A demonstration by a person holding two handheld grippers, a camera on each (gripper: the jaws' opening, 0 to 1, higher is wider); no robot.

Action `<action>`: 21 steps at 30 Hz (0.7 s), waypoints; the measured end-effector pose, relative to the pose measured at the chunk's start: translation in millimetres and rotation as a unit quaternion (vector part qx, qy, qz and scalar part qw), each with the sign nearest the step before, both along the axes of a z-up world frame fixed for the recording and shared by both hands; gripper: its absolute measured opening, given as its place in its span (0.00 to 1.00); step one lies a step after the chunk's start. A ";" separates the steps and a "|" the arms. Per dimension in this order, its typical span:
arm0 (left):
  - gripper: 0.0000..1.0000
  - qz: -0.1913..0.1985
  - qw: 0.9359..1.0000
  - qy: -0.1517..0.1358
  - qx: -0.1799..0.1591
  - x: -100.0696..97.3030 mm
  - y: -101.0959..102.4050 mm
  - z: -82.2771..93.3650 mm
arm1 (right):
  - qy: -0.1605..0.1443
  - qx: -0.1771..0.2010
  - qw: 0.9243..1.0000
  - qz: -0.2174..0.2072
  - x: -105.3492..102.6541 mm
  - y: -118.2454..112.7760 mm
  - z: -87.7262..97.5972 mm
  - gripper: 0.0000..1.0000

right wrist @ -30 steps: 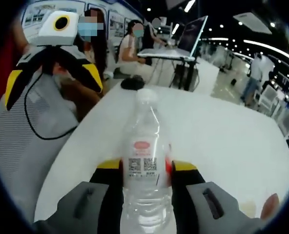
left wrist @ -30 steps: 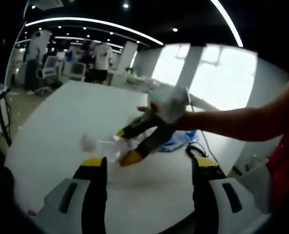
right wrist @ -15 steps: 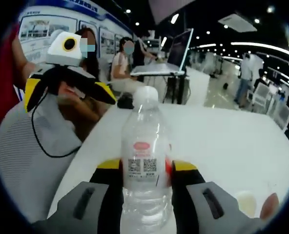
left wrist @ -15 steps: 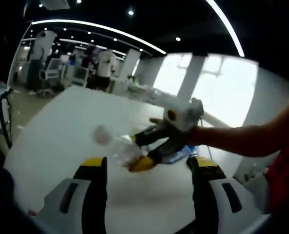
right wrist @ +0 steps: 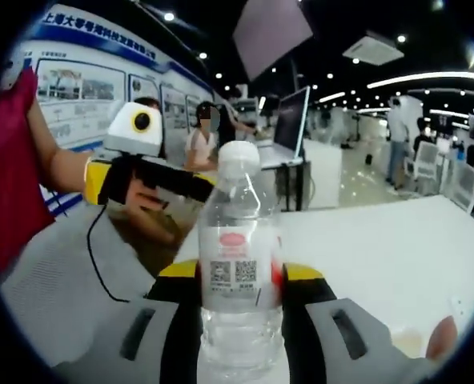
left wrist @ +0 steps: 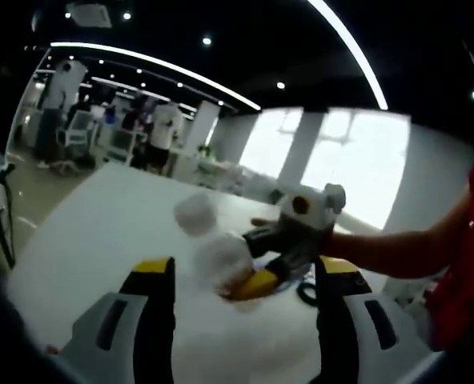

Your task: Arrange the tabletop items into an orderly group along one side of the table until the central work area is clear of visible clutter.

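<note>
Clear plastic water bottle (right wrist: 239, 264) clamped between the jaws of the right gripper (right wrist: 239, 280), held upright above the white table (right wrist: 397, 240). In the left gripper view, same bottle (left wrist: 213, 248) seen blurred, cap toward the camera, in the right gripper (left wrist: 257, 276), off the tabletop (left wrist: 93, 216).

Handling, judged: light, thin-walled, likely to flex and dent under a hard squeeze. Smooth and somewhat slippery. Not fragile. Level of water hard to read, so weight uncertain. Best hold taken at the mid-body, at or just below the label, where the jaws sat; neck too narrow, cap end likely to tip.

Looks: see-through, ribbed lower body, white cap (right wrist: 239, 158), white label with a red oval mark and two square codes (right wrist: 237, 270).

Left gripper (left wrist: 237, 276) empty, jaws spread wide, nothing between them. In the right gripper view, left gripper (right wrist: 153, 180) seen from the side, held in a hand; jaw spread not readable there.

Small pale round thing (right wrist: 405, 342) on the table near the lower right; too blurred to name.
</note>
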State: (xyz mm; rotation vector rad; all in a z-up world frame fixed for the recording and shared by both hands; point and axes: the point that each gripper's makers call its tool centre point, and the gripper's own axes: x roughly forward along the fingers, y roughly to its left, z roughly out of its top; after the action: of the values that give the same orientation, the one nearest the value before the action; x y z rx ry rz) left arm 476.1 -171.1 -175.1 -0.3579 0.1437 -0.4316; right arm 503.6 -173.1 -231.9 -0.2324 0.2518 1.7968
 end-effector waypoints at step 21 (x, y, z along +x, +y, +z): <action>0.61 -0.139 0.981 -0.121 -0.056 -6.1 -33.1 94.1 | 0.106 0.138 0.984 0.038 -51.7 -16.8 95.9 0.36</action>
State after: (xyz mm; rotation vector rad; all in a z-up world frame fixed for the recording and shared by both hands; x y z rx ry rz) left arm 470.1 -204.2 -81.0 -0.3944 -0.0697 -0.7583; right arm 451.9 -189.9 -136.0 0.1481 0.1419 1.9091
